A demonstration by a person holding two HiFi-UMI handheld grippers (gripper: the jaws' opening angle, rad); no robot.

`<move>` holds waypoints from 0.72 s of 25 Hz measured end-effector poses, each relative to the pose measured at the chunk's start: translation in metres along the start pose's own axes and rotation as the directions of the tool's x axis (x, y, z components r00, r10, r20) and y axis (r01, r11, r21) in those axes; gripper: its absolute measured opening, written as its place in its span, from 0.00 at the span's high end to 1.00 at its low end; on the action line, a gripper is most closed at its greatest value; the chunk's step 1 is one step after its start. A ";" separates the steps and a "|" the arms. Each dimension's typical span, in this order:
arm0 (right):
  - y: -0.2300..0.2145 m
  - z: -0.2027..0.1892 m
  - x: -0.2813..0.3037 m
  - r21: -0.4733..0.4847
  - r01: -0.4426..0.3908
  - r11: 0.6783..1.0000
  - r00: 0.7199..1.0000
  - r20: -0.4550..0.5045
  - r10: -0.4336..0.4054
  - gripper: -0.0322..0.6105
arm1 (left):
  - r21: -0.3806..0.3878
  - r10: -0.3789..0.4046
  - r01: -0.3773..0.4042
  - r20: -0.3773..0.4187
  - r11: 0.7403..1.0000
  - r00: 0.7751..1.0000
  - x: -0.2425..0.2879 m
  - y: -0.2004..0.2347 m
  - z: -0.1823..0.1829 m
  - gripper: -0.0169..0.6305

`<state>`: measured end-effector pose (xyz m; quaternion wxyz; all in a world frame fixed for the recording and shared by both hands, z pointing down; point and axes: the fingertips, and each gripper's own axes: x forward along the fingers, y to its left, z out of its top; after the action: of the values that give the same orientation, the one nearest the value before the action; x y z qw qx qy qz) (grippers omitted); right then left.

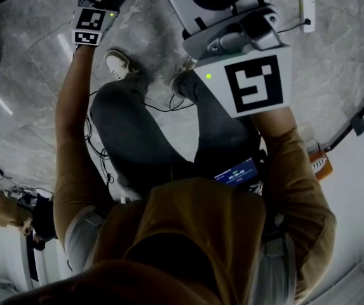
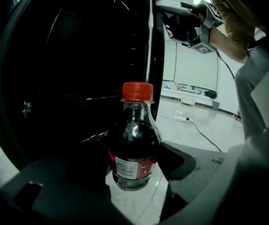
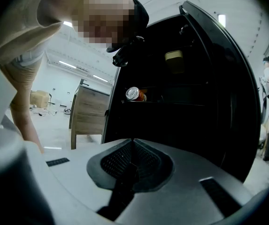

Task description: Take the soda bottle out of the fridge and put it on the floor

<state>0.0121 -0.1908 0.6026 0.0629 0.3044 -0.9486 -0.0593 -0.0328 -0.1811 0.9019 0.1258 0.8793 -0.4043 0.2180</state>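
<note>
Your left hand-held gripper [image 2: 134,171] grips the soda bottle [image 2: 135,144] low on its body, jaws wide. The bottle is upright above the floor [image 2: 190,130], beside the fridge [image 2: 78,78] edge. Floor lies open rightward. Your right hand-held gripper [image 3: 132,165] is closed, empty.

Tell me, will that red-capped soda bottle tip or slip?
The small clear plastic soda bottle with a red cap looks mostly full, so probably heavy for its size. Its smooth round sides may slip or roll. Tall and narrow, it could tip.
</note>
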 end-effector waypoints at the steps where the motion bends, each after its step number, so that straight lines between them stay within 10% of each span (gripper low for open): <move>1: 0.001 0.000 -0.001 -0.009 -0.002 1.000 1.000 -0.004 0.002 0.95 | -0.010 0.003 -0.003 0.002 1.000 1.000 0.002 0.001 -0.005 0.51; 18: 0.014 0.003 -0.004 -0.082 -0.047 0.996 0.999 -0.016 0.046 0.95 | 0.004 -0.006 0.006 0.006 1.000 1.000 0.027 0.000 -0.039 0.51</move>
<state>0.0063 -0.1770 0.6013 0.0832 0.2798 -0.9518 -0.0947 -0.0284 -0.1831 0.9494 0.1236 0.8814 -0.4016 0.2159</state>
